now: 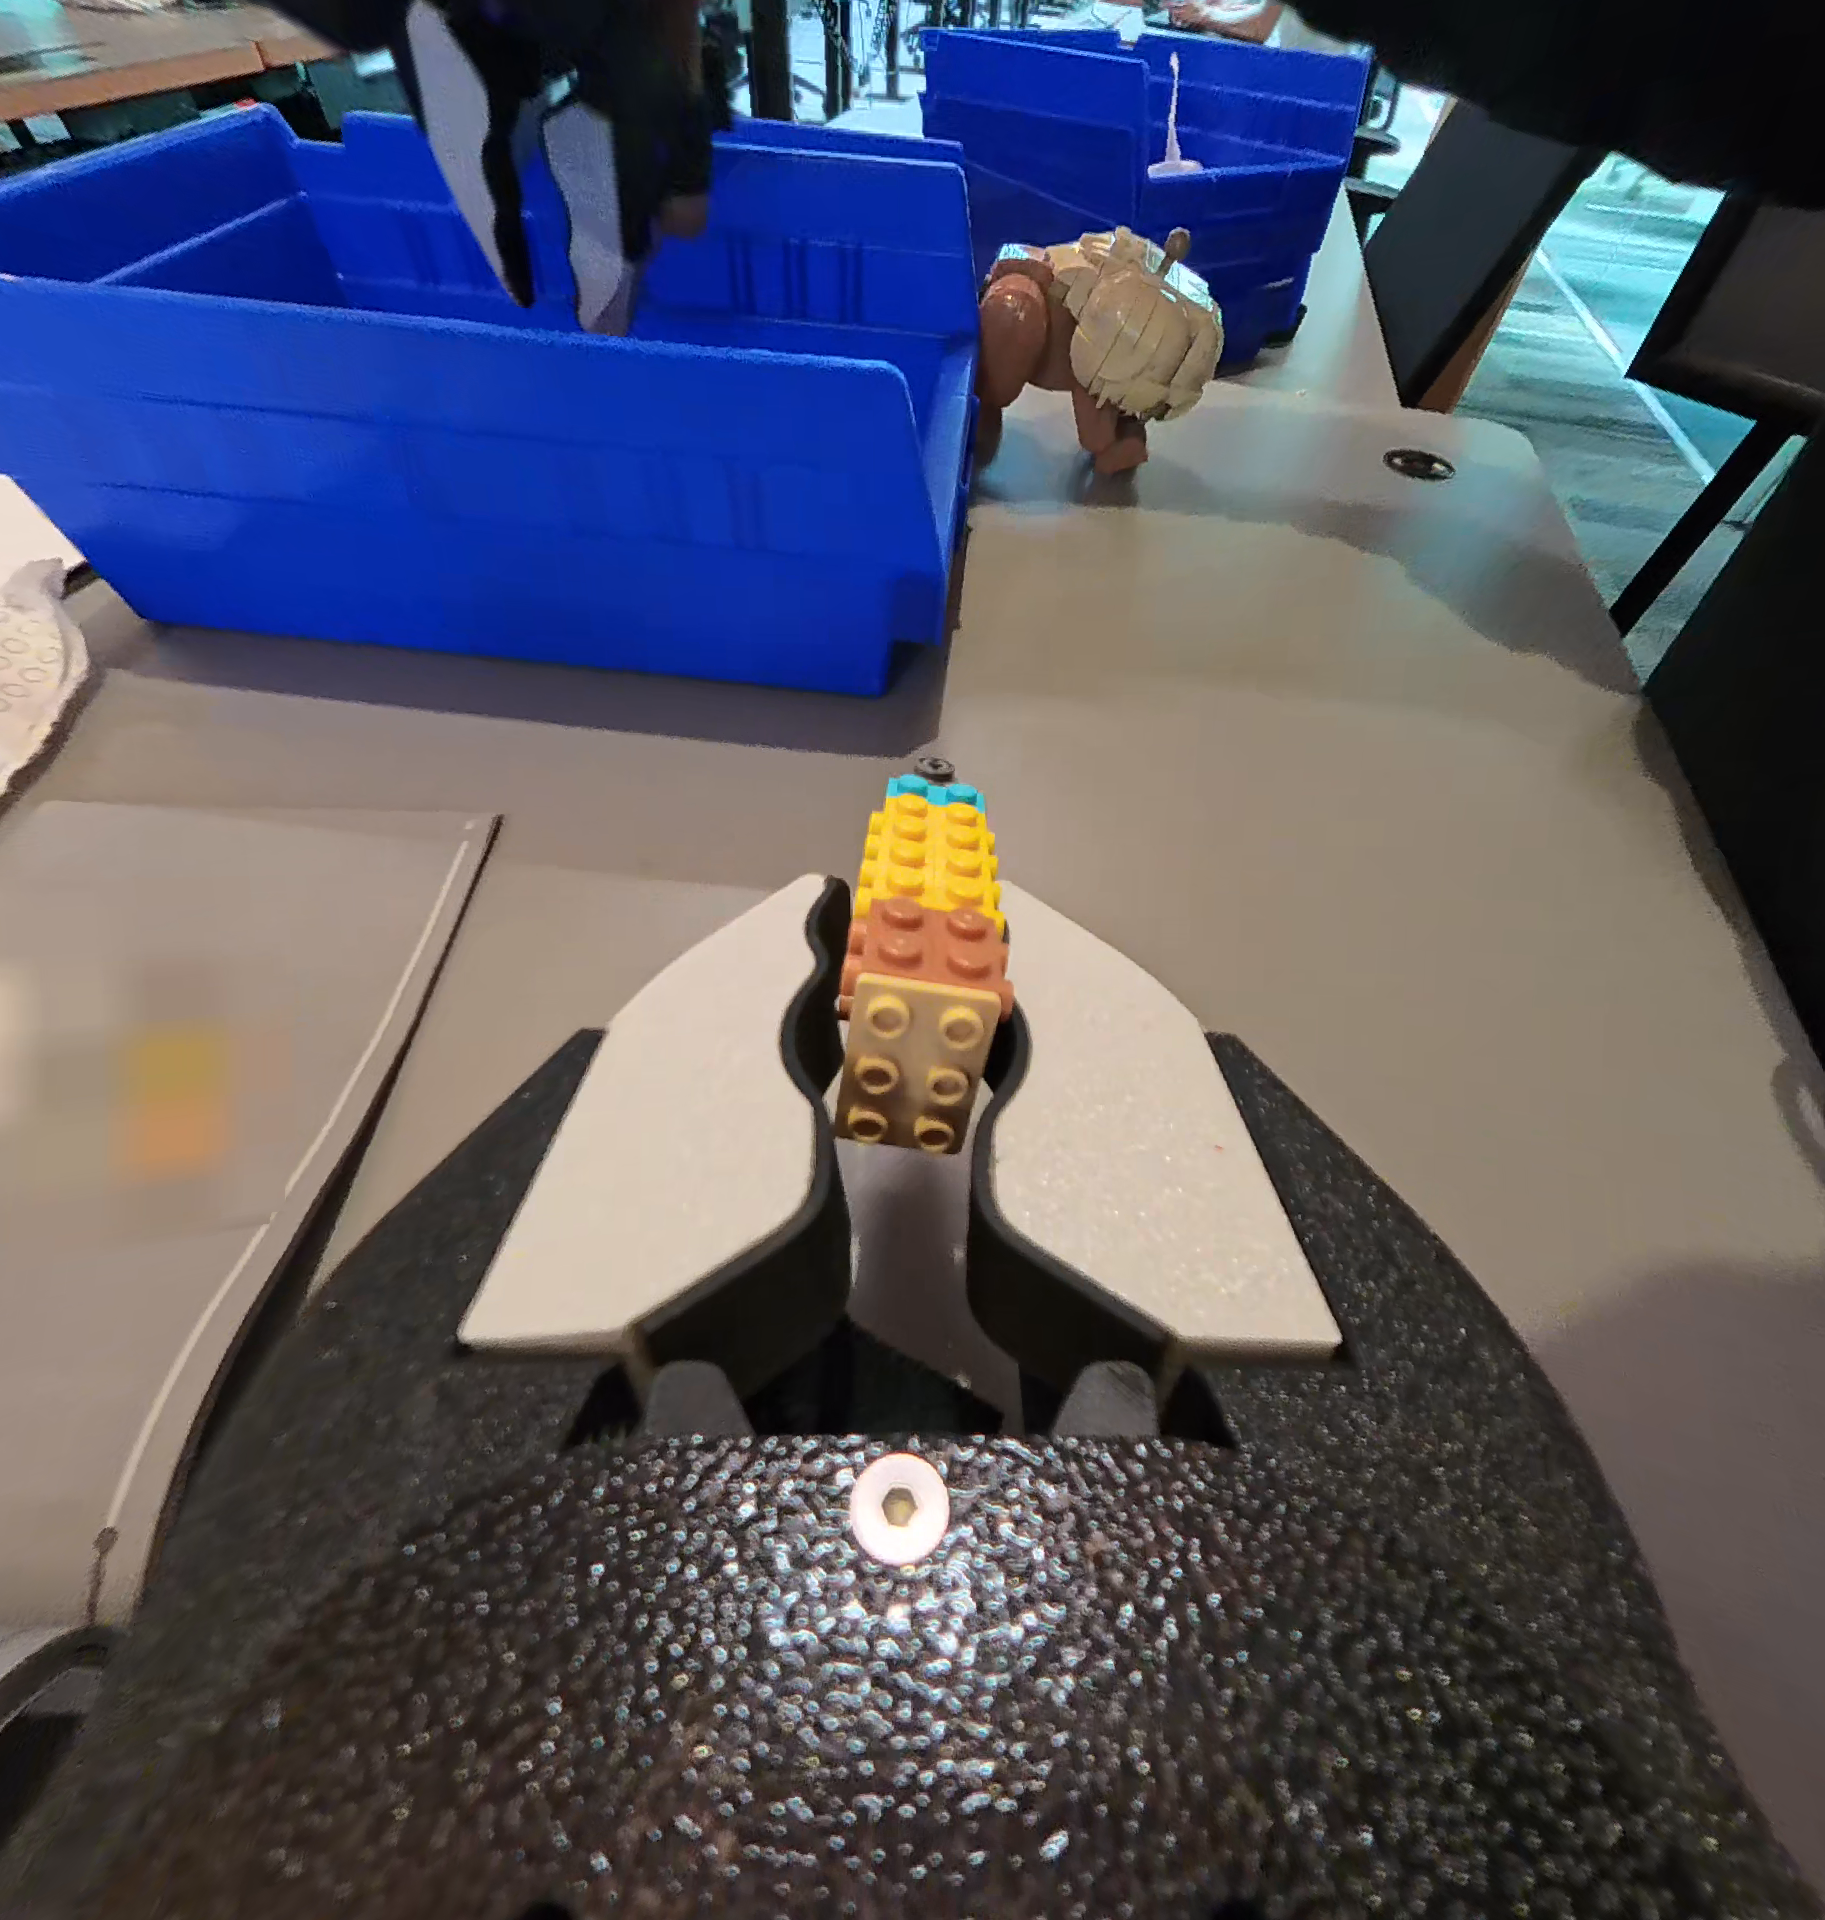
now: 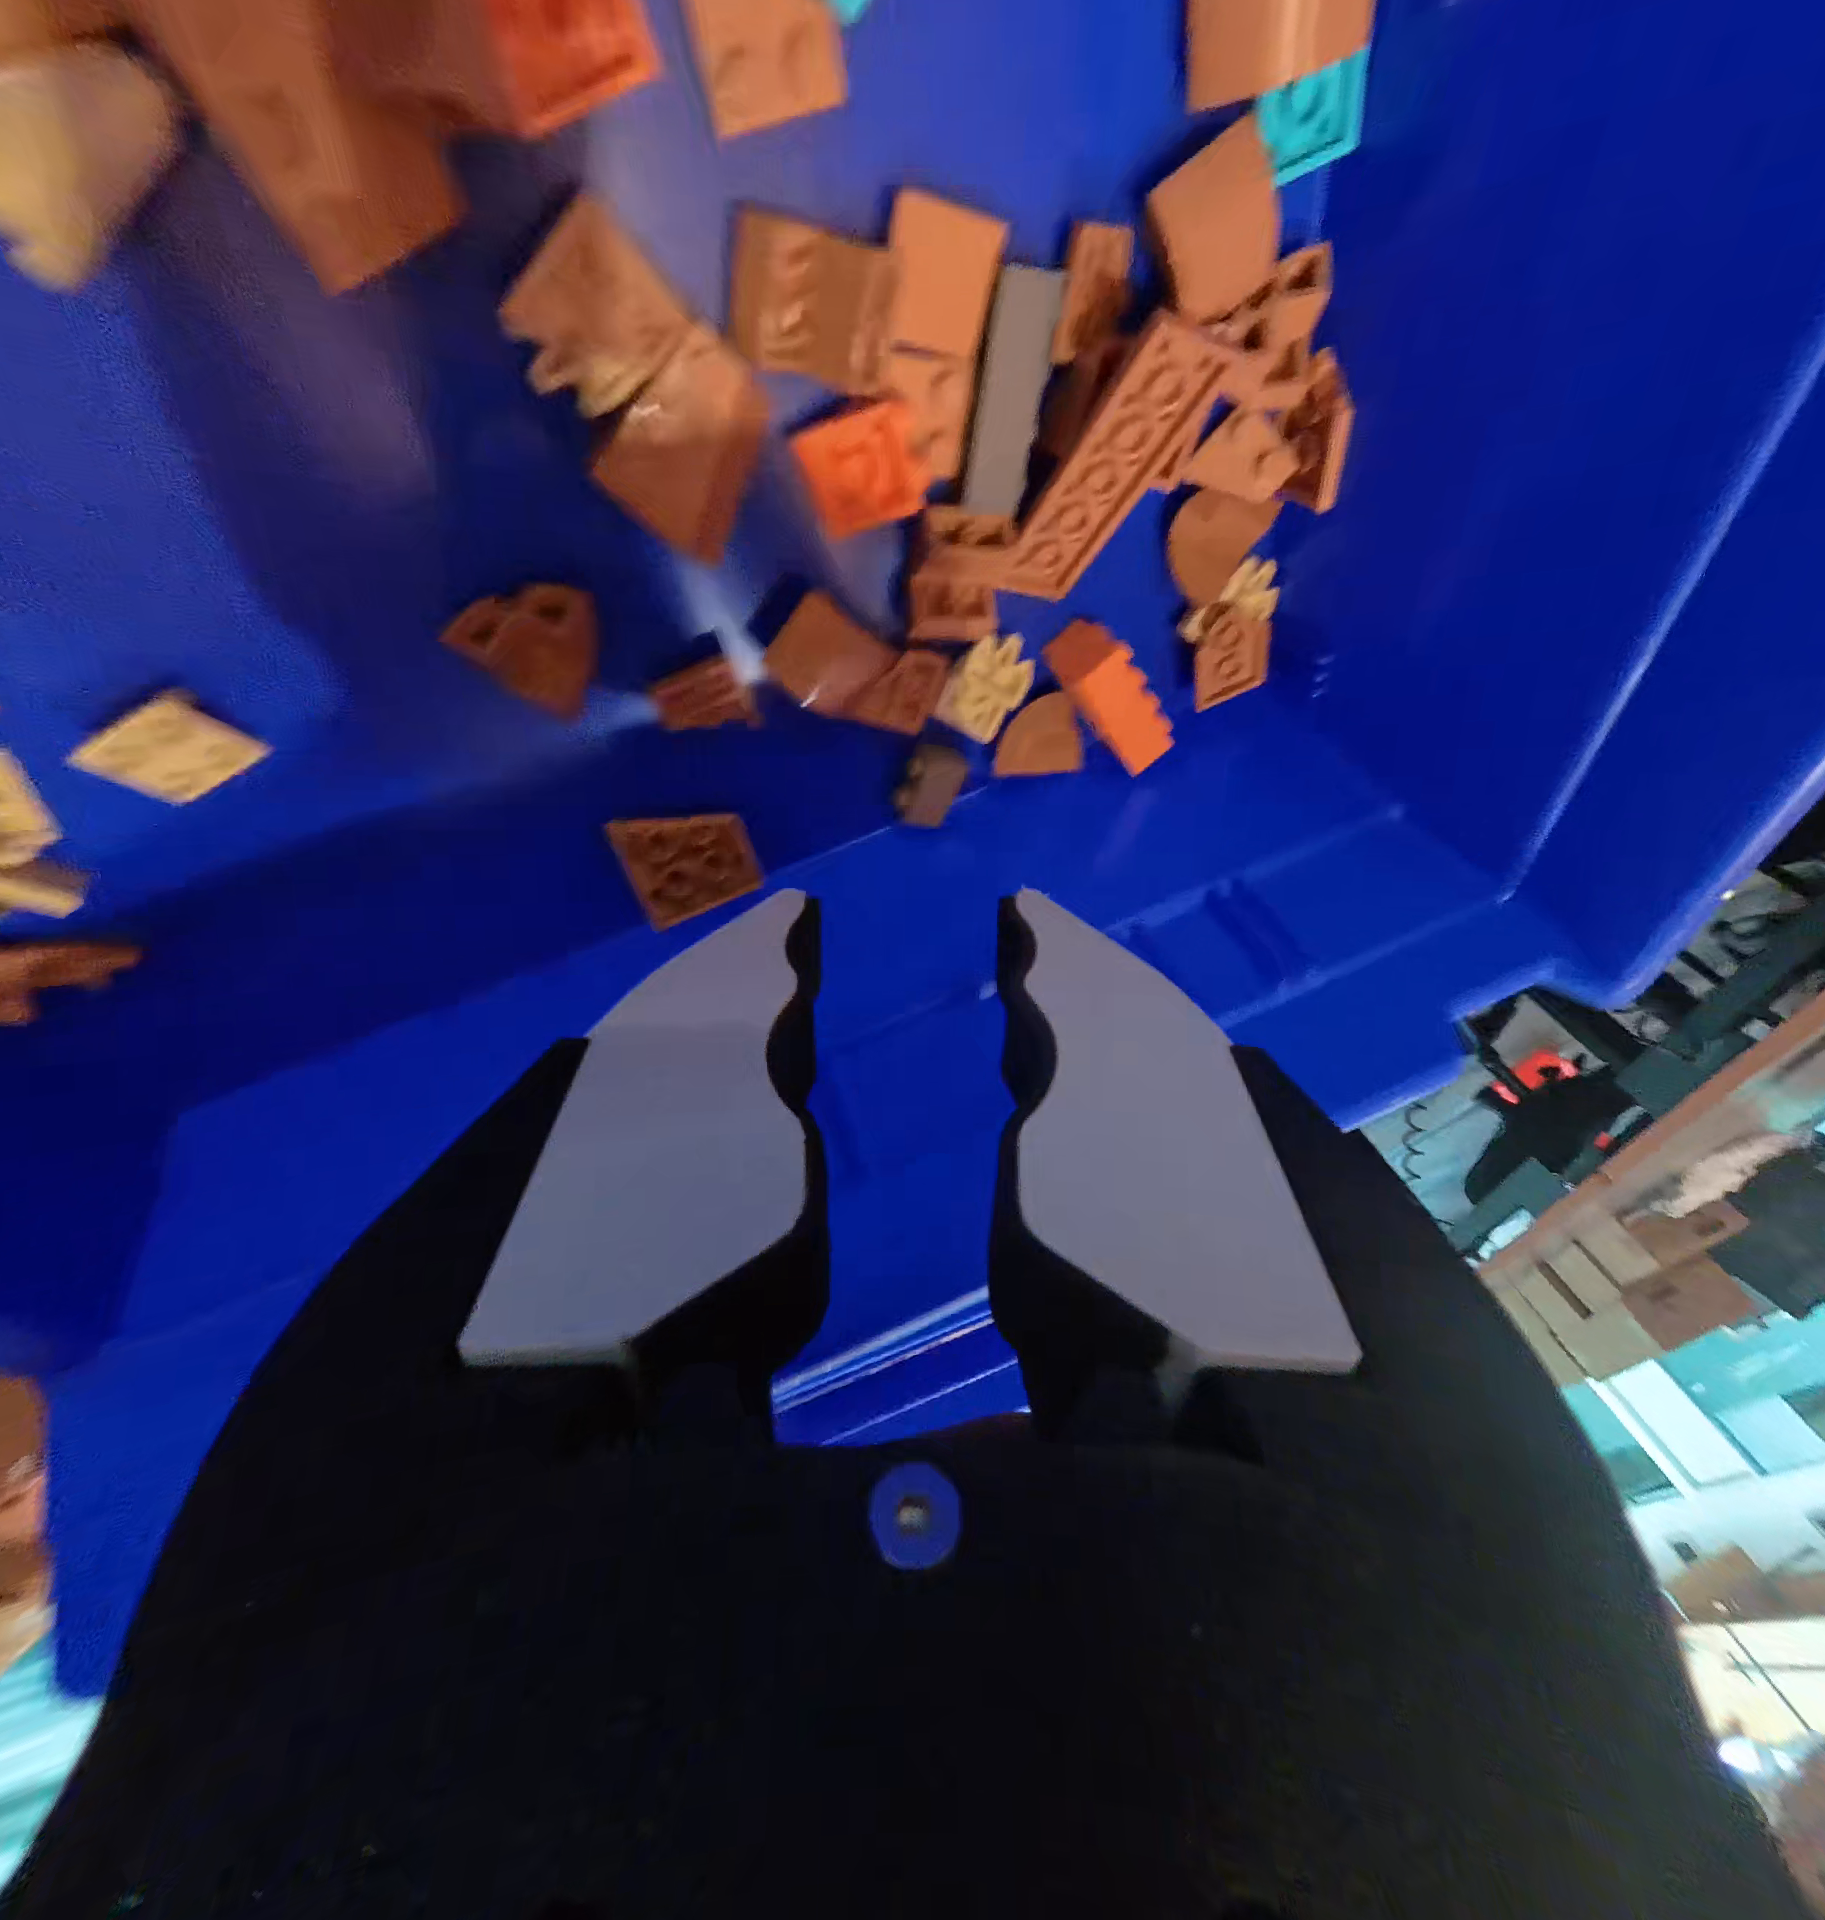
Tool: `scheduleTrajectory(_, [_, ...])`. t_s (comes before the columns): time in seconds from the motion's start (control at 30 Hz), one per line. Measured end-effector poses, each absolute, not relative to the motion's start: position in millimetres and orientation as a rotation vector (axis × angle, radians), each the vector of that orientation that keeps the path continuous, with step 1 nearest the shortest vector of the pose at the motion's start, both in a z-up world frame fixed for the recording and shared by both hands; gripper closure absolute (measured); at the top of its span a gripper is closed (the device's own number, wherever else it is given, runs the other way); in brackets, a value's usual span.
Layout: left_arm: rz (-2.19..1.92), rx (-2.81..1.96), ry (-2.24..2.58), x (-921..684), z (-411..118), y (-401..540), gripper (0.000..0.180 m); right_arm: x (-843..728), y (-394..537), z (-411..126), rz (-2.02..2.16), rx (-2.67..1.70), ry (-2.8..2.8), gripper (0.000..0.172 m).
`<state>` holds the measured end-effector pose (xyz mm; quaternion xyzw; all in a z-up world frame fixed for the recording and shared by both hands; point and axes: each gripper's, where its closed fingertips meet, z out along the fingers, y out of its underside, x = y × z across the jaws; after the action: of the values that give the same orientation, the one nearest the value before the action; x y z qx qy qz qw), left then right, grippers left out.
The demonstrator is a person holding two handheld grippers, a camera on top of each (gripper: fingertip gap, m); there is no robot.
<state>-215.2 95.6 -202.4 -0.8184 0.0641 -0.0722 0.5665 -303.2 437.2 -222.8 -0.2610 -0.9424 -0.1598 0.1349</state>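
Grey tabletop (image 1: pixel 1251 727) below, your left gripper (image 1: pixel 923 935) is clamped on a light, rigid brick stack (image 1: pixel 929 977) at its near end; right gripper (image 2: pixel 903 914) gapes empty over loose bricks (image 2: pixel 1043 468) in the blue bin (image 2: pixel 1614 416)

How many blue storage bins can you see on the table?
3. One large bin stands nearest, at left; a second sits right behind it; a third stands farther back, behind the toy animal. More may be hidden out of view.
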Motion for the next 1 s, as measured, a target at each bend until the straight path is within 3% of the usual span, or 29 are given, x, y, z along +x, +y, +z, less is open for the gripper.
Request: scheduleTrajectory(1.0, [-0.280, -1.845, 0.115, -213.0, -189.3, 83.7, 0.159, -305.8, 474.2, -264.4, -1.132, -0.592, -3.030, 0.153])
